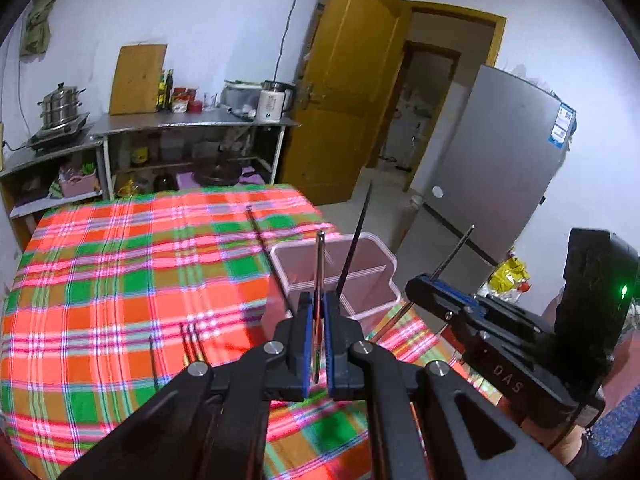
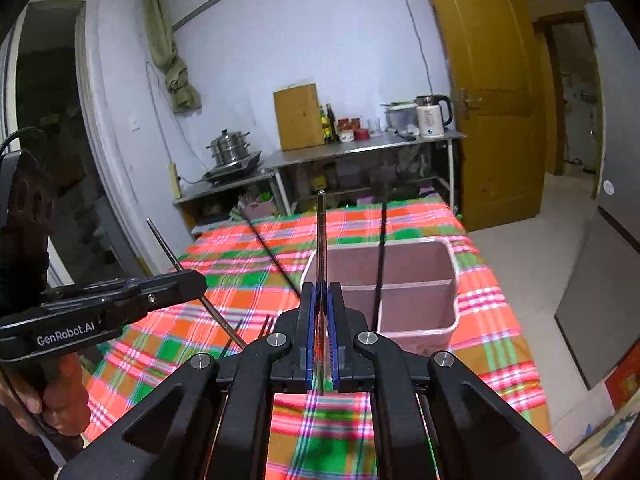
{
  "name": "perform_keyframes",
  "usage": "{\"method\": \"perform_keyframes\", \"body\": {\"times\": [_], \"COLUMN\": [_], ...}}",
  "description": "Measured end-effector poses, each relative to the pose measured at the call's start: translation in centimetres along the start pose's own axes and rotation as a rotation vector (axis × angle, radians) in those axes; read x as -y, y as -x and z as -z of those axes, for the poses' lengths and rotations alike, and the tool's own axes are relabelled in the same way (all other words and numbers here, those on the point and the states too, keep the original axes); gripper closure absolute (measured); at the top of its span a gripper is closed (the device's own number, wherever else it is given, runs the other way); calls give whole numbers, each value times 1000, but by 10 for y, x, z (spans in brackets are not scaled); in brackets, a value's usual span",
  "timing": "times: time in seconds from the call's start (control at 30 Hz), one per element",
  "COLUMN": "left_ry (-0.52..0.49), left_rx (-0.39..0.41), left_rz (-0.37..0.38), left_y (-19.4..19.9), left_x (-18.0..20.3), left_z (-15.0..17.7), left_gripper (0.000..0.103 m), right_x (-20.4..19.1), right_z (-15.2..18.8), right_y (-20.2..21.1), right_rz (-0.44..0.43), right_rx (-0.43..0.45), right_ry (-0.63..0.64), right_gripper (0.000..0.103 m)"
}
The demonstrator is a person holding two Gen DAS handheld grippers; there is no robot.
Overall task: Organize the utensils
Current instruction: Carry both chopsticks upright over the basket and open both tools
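My left gripper [image 1: 319,298] is shut on a thin metal chopstick [image 1: 320,260] that points up and away, above the plaid tablecloth [image 1: 120,264]. My right gripper [image 2: 321,290] is shut on a second metal chopstick [image 2: 321,232]. Both hang just in front of a pink two-compartment bin [image 2: 416,280], also seen as the pink bin [image 1: 372,268]. A black chopstick [image 2: 382,248] stands in the bin against its divider. Another black chopstick [image 2: 272,252] slants up from the bin's left side. Each view shows the other gripper beside it: the right gripper [image 1: 420,280] and the left gripper [image 2: 200,280].
Several loose chopsticks [image 1: 192,342] lie on the cloth near the front left. A steel counter [image 2: 360,148] with a kettle, pots and bottles runs along the back wall. A yellow door [image 1: 344,92] and a grey fridge [image 1: 500,160] stand to the right. A hand [image 2: 60,400] holds the left gripper's handle.
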State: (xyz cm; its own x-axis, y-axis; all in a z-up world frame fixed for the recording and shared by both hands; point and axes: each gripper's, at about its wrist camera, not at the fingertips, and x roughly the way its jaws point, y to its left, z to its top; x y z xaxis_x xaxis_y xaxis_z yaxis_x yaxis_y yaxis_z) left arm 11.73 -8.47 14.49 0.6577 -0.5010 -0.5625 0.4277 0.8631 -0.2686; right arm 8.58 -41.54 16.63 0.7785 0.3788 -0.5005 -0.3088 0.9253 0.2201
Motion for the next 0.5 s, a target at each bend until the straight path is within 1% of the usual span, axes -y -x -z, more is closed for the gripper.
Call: {"method": "perform_keyframes", "body": {"times": [0.17, 0.3, 0.5], "left_ry": [-3, -8, -1], "left_rx": [38, 61, 50], "left_rz": [19, 24, 11], "left_y": [-4, -13, -38], "left_x": [6, 9, 3], "left_z": [-28, -44, -46], "left_gripper": [97, 97, 97], "right_x": [7, 12, 18], "right_z": [-19, -33, -39], "right_y": [4, 0, -19], "right_rz": [16, 28, 47], "right_rx": [40, 69, 71], "right_ry": [-12, -22, -30], "right_gripper": [97, 97, 97]}}
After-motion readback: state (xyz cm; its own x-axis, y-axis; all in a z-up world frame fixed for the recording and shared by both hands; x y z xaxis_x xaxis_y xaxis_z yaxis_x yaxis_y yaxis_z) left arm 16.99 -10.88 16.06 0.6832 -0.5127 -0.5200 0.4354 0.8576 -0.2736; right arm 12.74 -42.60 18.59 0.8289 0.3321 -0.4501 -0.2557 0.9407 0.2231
